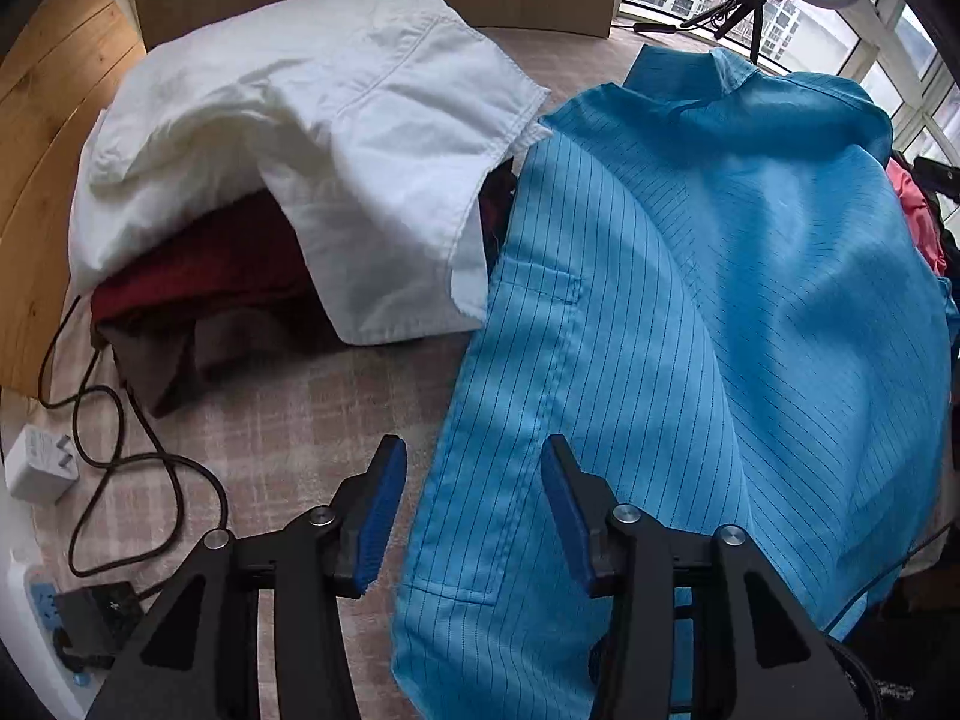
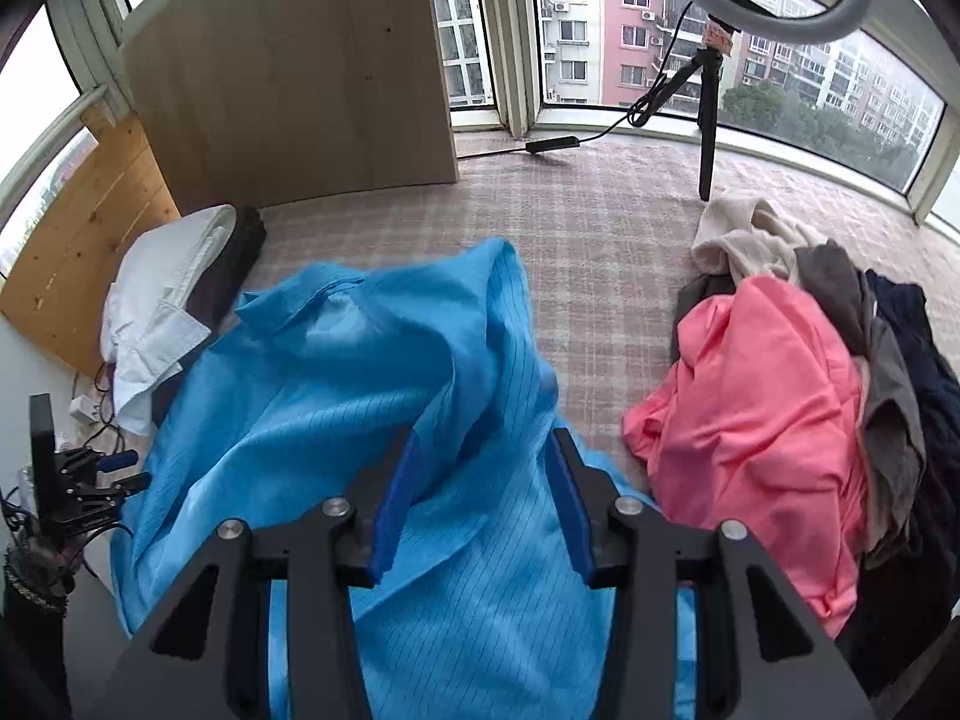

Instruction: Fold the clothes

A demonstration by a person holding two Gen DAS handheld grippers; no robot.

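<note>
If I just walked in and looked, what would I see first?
The big blue striped shirt would catch your eye first; it is spread across the checked mat, right in front of both open grippers. Next comes the bright pink top on the heap of unfolded clothes to the right. Then the white shirt, draped over a dark red one on the left.

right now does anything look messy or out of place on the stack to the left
Yes. The white shirt on top of the folded stack is askew: it droops unevenly over the dark red garment and its hem overlaps the blue striped coat, so it looks slumped, not neatly folded.
</note>
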